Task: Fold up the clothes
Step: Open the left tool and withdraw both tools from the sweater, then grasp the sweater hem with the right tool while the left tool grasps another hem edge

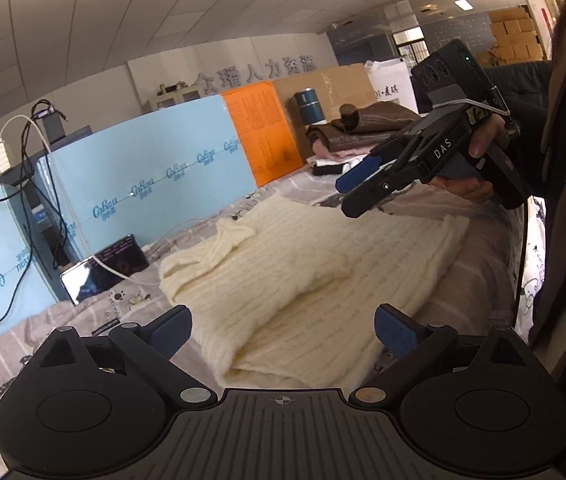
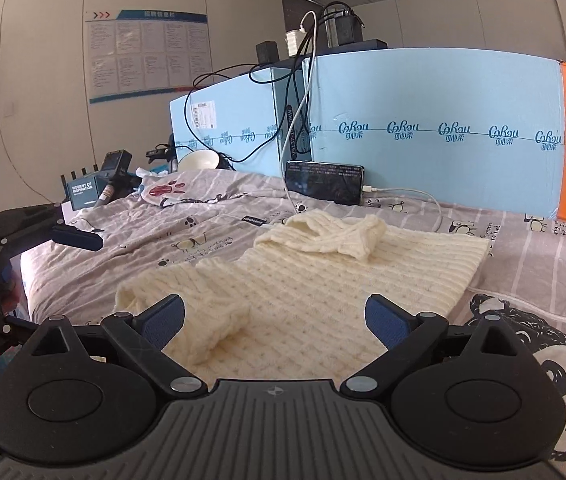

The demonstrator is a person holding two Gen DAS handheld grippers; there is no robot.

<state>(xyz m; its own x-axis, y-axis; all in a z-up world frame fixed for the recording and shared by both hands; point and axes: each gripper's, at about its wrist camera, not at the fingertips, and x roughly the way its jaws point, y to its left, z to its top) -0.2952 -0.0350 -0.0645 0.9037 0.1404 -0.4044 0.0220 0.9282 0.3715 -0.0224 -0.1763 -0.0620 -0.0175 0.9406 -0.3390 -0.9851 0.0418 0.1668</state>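
Risk: loose sleeve on cream cable-knit sweater [image 2: 323, 280] slips out mid-fold. Left claw [image 1: 283, 332] and right claw [image 2: 275, 320] both released, empty.

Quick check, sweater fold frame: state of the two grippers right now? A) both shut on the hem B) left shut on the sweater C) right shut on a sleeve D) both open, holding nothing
D: the left gripper and right gripper both show spread fingers with the cream sweater lying loose on the bedsheet beyond them.
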